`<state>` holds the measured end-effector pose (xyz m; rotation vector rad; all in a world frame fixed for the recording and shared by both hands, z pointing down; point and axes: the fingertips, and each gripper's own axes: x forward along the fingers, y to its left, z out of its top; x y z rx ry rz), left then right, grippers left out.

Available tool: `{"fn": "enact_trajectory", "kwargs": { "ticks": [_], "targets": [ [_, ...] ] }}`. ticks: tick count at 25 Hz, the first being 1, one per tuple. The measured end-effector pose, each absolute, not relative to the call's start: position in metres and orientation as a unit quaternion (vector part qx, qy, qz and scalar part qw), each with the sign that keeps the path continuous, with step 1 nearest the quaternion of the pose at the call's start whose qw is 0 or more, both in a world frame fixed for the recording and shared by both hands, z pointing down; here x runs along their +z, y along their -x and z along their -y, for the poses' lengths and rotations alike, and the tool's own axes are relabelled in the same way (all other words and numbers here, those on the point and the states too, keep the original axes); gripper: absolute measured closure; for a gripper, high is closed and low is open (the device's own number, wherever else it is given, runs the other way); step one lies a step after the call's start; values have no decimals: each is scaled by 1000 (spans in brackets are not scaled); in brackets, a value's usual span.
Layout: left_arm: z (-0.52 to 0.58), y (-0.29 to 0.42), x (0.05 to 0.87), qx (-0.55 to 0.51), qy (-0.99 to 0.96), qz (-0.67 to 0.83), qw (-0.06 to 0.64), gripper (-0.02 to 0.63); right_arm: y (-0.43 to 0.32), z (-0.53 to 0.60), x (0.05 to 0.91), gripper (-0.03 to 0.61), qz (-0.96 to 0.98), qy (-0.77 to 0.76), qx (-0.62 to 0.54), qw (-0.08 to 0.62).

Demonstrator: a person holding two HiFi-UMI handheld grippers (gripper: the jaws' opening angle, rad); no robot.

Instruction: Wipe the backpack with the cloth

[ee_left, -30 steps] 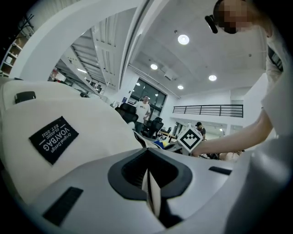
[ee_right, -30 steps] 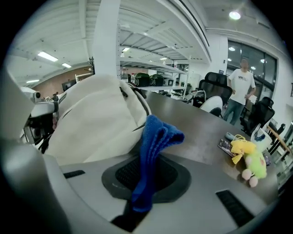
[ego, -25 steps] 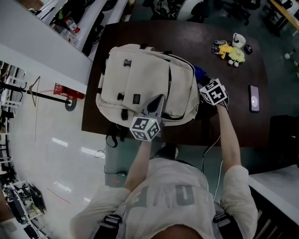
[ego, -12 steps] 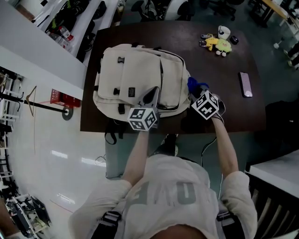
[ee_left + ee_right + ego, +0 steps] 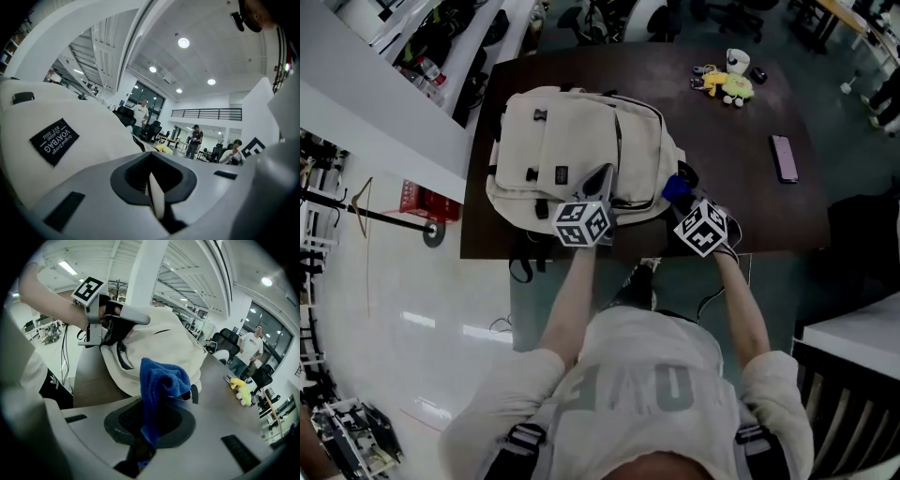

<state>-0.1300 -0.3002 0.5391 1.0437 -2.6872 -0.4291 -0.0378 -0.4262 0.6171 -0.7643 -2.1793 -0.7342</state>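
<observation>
A cream backpack (image 5: 567, 141) lies flat on the dark brown table (image 5: 731, 206), by its near left corner. My left gripper (image 5: 602, 180) is shut and lies on the backpack's near middle part; in the left gripper view the pack's fabric (image 5: 70, 154) with a black label fills the left side. My right gripper (image 5: 683, 201) is shut on a blue cloth (image 5: 677, 187) at the backpack's near right corner. In the right gripper view the cloth (image 5: 161, 378) bunches above the jaws, right before the backpack (image 5: 164, 341).
A yellow plush toy (image 5: 727, 86) with small items and a white cup (image 5: 738, 61) sit at the table's far right. A phone (image 5: 784, 157) lies on the right. The table's near edge (image 5: 581, 255) runs just under both grippers. Chairs and people stand in the background.
My right gripper has drawn the blue cloth down the backpack's right side toward the near table edge. The left gripper has stayed on the backpack.
</observation>
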Motion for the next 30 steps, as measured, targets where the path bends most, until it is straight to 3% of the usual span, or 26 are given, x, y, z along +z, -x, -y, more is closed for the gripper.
{"fn": "enact_trajectory", "kwargs": {
  "ticks": [19,24,30],
  "targets": [
    [289,130,524,-161,-315,930,101,609,15,405,607,537,840,343,-252,335],
    [279,153,463,-95,-310,945,42,609,72,445,562,537,871,308,-248,289],
    [248,223,436,-72,-261,962,42,609,171,482,510,537,883,306,-259,242]
  ]
}}
